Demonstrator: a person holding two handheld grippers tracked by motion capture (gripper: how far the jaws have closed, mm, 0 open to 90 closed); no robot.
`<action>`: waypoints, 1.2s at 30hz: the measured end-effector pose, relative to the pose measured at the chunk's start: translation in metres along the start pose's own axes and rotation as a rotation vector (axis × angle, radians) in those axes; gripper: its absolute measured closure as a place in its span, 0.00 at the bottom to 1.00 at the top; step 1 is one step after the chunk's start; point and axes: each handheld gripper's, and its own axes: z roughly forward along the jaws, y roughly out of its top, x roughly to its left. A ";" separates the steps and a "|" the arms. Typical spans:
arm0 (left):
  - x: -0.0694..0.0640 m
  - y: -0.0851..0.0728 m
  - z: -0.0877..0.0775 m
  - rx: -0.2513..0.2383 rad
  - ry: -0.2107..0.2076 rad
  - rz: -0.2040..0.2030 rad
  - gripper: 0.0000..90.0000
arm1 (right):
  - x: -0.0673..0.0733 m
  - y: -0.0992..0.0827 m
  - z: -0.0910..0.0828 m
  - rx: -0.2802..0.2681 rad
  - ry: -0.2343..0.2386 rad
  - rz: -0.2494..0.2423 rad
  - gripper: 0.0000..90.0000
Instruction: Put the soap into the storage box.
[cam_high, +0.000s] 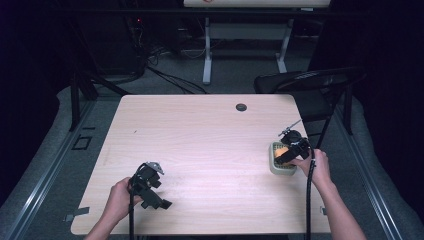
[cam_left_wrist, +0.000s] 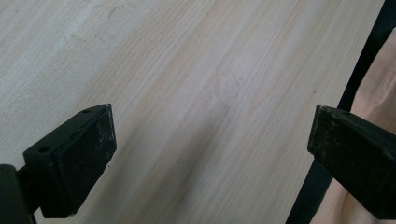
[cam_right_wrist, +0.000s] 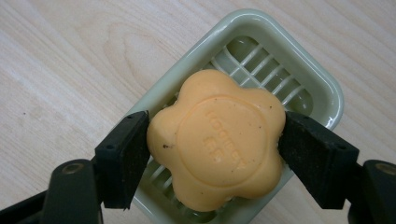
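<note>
While the left tongs gape over bare table, the right tongs clench the soap

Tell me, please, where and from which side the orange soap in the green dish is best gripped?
Grip the soap across its two opposite side edges, coming straight down from above. It lies flat on the ribbed floor of the soap dish, whose raised rim blocks a level approach, and its flower-shaped edge probably lets flat pads seat against the lobes. The right gripper already has its jaws pressed on those sides.
</note>
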 end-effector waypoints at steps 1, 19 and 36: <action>0.000 0.000 0.000 0.000 -0.001 -0.001 0.02 | 0.000 0.000 0.000 0.000 0.000 0.000 0.28; 0.000 0.000 0.000 0.002 -0.002 0.002 0.02 | -0.004 -0.005 -0.007 -0.029 0.052 -0.002 0.16; 0.000 -0.001 -0.002 -0.008 0.000 -0.001 0.02 | 0.021 -0.012 -0.048 -0.096 0.030 -0.018 0.09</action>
